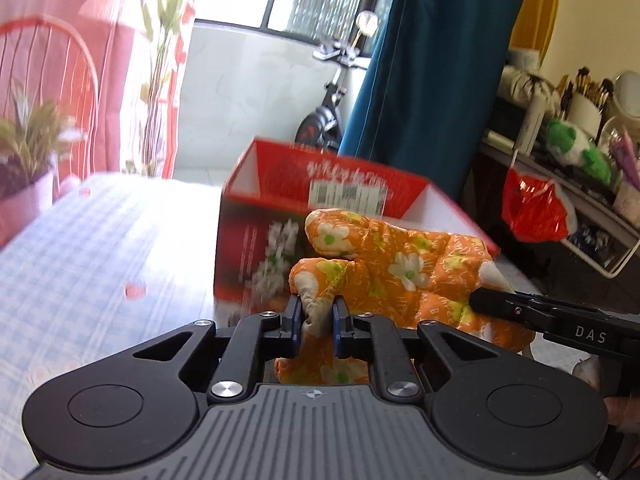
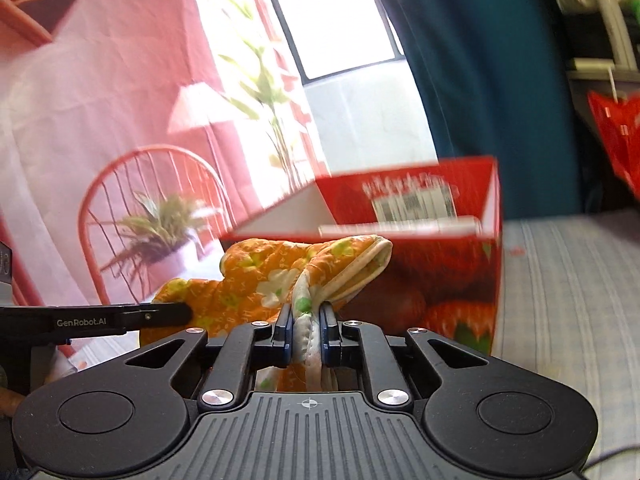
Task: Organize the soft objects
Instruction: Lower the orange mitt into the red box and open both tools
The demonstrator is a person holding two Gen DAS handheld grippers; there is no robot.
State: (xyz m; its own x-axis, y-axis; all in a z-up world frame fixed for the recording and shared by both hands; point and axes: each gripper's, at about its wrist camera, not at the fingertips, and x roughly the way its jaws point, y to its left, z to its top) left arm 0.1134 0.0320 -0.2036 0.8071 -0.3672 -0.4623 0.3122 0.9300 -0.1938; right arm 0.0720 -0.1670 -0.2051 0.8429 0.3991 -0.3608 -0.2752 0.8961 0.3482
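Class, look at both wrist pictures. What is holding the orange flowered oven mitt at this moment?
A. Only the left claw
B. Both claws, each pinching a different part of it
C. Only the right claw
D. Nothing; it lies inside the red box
B. The left claw pinches one padded end of the oven mitt, the right claw pinches its cream-edged opening, and the mitt hangs in front of the red box.

A lived-in room of a home. A table under a blue-and-white checked cloth [image 1: 100,248] bears a potted plant [image 1: 28,160], with a red wire-backed chair [image 2: 156,200] behind it. Pink curtains [image 1: 120,40] and a teal curtain [image 1: 432,60] frame a bright window. A scooter [image 1: 328,112] is parked beyond, and a shelf [image 1: 580,184] holds makeup brushes [image 1: 588,88] and a green plush toy [image 1: 572,144].
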